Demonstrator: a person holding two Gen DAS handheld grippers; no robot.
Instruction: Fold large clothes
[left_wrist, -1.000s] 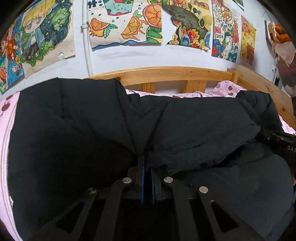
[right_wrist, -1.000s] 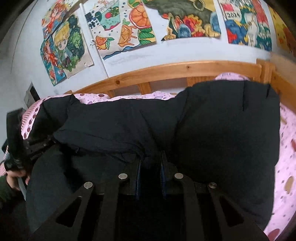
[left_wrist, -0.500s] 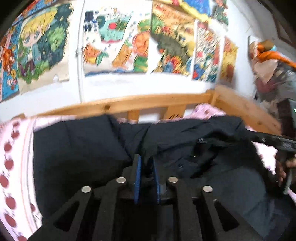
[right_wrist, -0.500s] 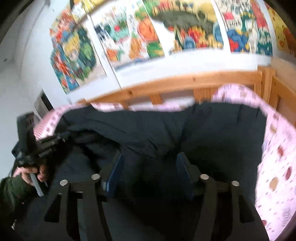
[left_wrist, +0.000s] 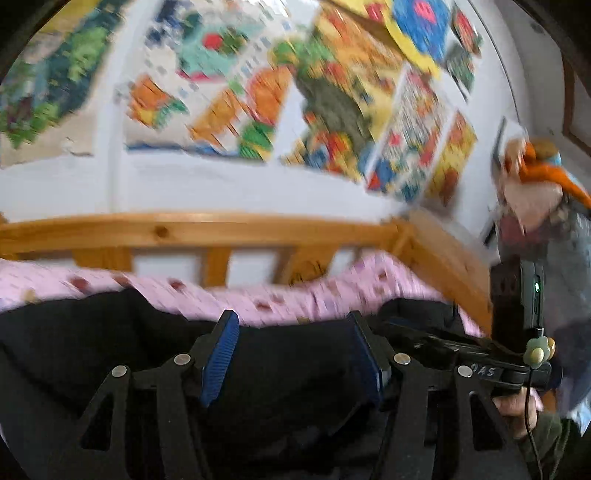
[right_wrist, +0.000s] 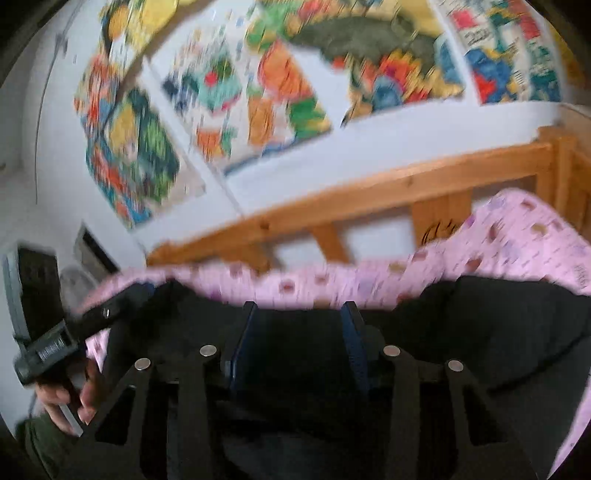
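A large black jacket (left_wrist: 295, 391) lies folded on the bed and fills the lower part of both views (right_wrist: 461, 332). My left gripper (left_wrist: 291, 317) hovers above it, its jaws opening, with no cloth pinched between the blue pads (left_wrist: 218, 354). My right gripper (right_wrist: 300, 308) also hangs over the jacket, its jaws closing a little but still apart and gripping nothing. The right wrist view shows the left gripper's tip (right_wrist: 110, 310) at the jacket's left end, held by a hand (right_wrist: 62, 402). The other tool (left_wrist: 480, 358) shows at the right of the left wrist view.
A pink spotted sheet (left_wrist: 280, 299) covers the bed behind the jacket. A wooden bed rail (left_wrist: 184, 229) runs along the far side and turns at the right corner (right_wrist: 561, 170). Colourful posters (left_wrist: 258, 92) hang on the white wall. Hanging clothes (left_wrist: 539, 192) sit at far right.
Both grippers were shut on the jacket's fold a second ago. They have let go, opened and risen, and both views have tilted up toward the wall.
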